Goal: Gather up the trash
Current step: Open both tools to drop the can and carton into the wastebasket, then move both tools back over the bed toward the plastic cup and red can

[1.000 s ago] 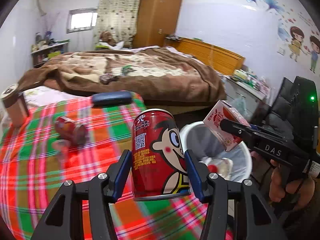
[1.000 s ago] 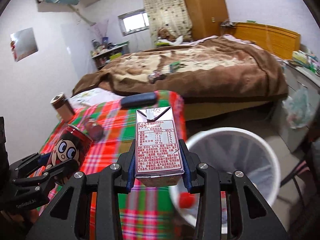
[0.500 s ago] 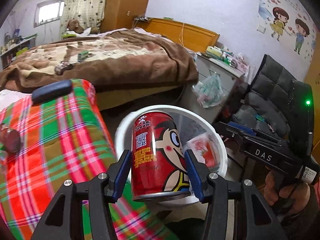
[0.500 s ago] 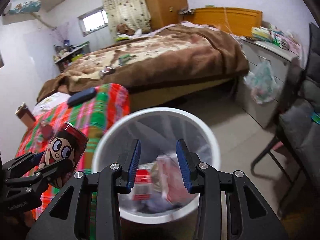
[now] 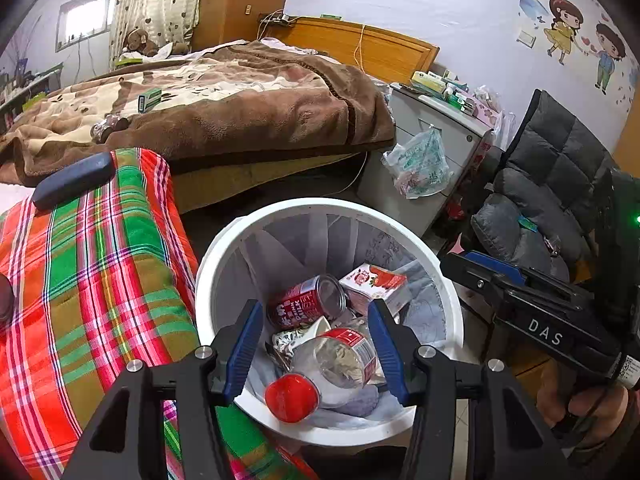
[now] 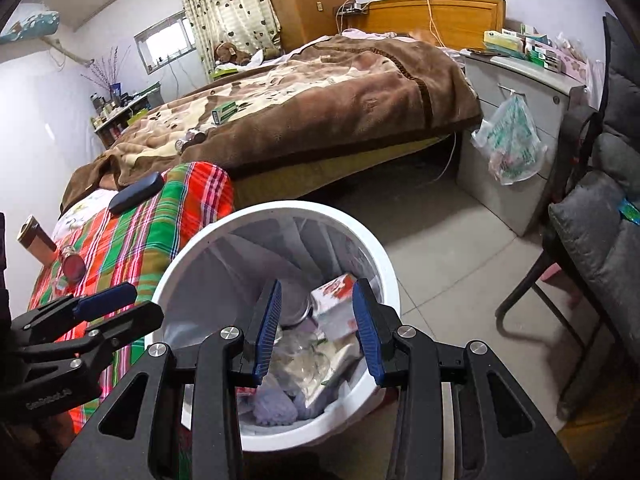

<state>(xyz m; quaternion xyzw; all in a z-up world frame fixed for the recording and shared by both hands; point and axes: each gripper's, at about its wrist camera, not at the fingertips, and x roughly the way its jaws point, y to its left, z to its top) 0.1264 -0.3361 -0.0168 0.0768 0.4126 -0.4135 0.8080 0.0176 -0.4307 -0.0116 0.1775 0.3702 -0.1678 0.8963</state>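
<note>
Nearby, plaid quilt (image 5: 100,280), bin (image 5: 224,264), bed (image 5: 240,112)

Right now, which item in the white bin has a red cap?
The clear plastic bottle, lying nearest the left hand-held gripper. The red can and strawberry carton behind it have no cap.

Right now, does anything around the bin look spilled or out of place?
Nothing spilled: the red can and milk carton lie inside the white bin. A jar still lies tipped on the plaid quilt, uncollected.
</note>
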